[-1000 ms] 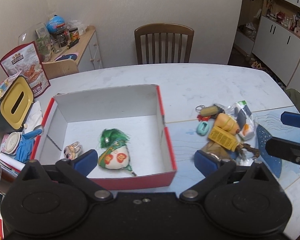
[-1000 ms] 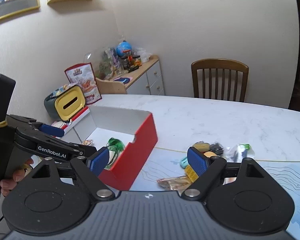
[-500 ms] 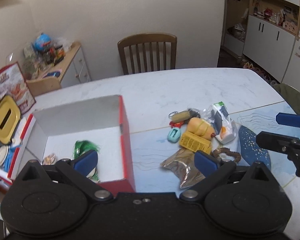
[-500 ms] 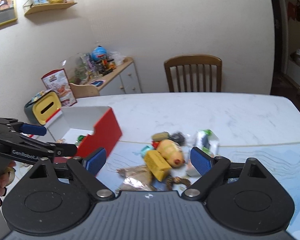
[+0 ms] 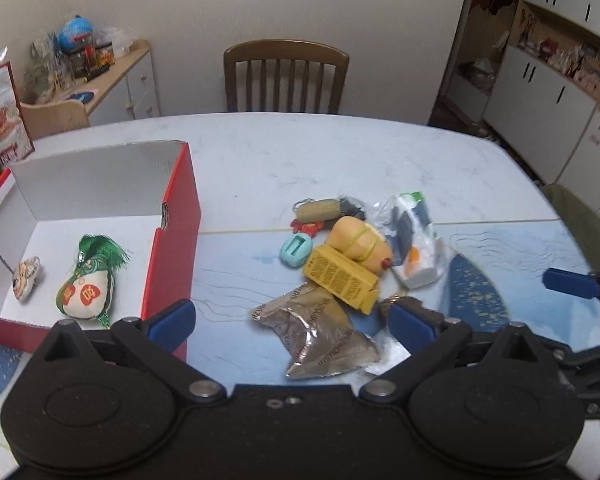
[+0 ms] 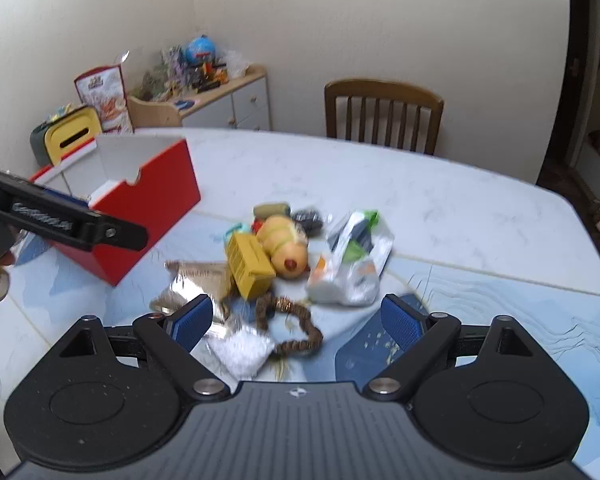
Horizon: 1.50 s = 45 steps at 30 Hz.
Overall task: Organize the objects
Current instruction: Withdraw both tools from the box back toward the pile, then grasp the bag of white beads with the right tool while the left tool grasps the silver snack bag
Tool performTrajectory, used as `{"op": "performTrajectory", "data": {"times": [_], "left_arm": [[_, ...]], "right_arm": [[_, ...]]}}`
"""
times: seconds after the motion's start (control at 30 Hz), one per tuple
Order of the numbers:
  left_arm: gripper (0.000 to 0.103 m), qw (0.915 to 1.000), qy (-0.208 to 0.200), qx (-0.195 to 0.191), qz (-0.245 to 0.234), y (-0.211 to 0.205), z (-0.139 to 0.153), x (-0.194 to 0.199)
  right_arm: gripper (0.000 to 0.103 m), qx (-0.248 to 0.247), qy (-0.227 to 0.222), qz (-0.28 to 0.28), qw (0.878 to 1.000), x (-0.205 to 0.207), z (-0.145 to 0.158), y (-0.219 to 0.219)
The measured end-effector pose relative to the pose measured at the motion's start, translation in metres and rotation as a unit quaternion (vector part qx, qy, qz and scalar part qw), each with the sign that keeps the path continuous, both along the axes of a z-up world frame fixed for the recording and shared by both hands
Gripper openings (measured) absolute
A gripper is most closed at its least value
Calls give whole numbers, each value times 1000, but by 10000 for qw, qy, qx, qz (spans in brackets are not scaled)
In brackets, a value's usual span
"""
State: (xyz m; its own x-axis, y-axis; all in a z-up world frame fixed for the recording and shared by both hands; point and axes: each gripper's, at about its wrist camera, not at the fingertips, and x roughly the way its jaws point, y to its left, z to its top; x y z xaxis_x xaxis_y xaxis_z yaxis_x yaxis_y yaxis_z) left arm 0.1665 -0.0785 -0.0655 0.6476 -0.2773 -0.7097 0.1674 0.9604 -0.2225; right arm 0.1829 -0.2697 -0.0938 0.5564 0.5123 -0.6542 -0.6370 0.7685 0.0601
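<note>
Evidently the red box [image 5: 172,240] serves as the collecting bin: a green-tasselled pouch [image 5: 88,288] already lies inside, while the pile of loose items [image 5: 340,268] sits on the bench [image 5: 340,160] just beside it. The left gripper [image 5: 292,320] and right gripper [image 6: 296,320] hang over the pile, both spread wide and empty, likely choosing a pick.

We note plain cream walls [image 5: 300,8], wooden chair [image 5: 286,76] at table's far side, low cabinet [image 5: 136,80] w/ clutter on the left, white cupboards [image 5: 540,104] on the right.
</note>
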Motion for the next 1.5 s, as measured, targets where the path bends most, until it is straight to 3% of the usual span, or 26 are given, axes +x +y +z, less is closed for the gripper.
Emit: {"op": "performTrajectory", "data": {"times": [0.43,0.77,1.17,1.3,1.5], "left_arm": [[102,9991,280,320,63,-32,-44,21],[102,9980,522,368,15,-40,-68,38],[99,9973,692,233,-23,-43,-80,52],[94,9973,672,285,-70,-47,-82,56],[89,9974,663,277,-45,-47,-82,57]], "right_arm": [[91,-117,712,389,9966,-2,-51,20],[91,-158,901,482,9946,-2,-72,40],[77,-205,884,310,9954,5,-81,53],[67,-176,967,173,9950,11,-82,54],[60,-185,1013,63,9947,14,-84,53]]}}
